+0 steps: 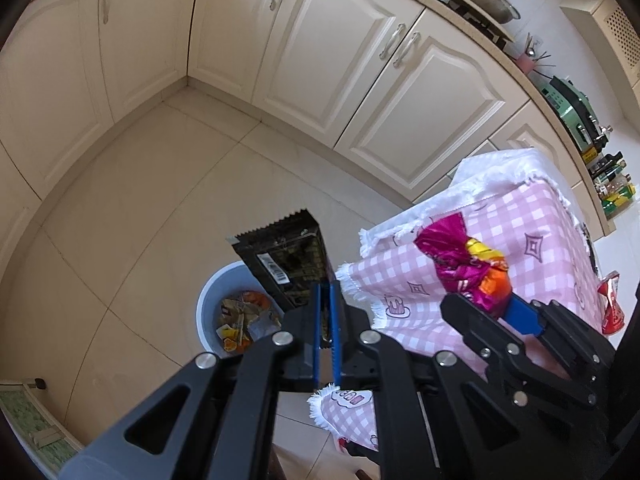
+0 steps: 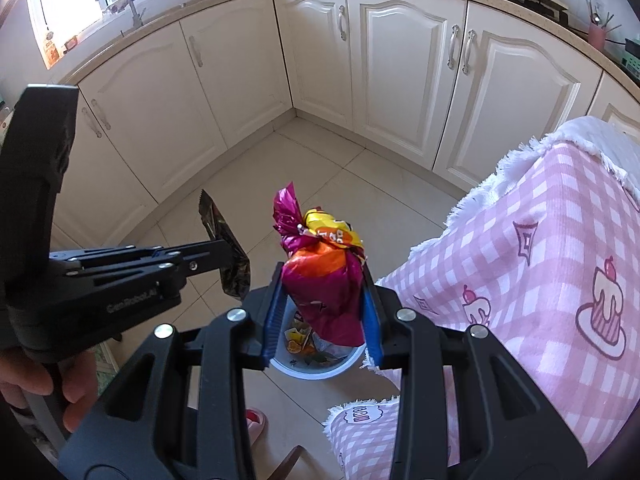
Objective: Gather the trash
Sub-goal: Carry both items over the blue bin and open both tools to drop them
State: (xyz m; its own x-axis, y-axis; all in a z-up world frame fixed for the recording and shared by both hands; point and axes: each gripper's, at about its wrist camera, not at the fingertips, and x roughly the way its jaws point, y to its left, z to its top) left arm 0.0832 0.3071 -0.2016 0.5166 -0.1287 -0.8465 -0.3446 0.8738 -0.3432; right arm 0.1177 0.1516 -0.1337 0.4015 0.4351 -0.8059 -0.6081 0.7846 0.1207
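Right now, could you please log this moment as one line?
left hand-held gripper: shut on black wrapper | right hand-held gripper: shut on magenta wrapper | both over bin

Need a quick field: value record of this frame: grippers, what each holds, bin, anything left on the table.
left gripper: shut on black wrapper
right gripper: shut on magenta snack bag
bin: pale blue, on the floor beside the table, already holds crumpled wrappers
position: both items held above the bin, not released
table: pink checked cloth
left on table: red packet at far edge
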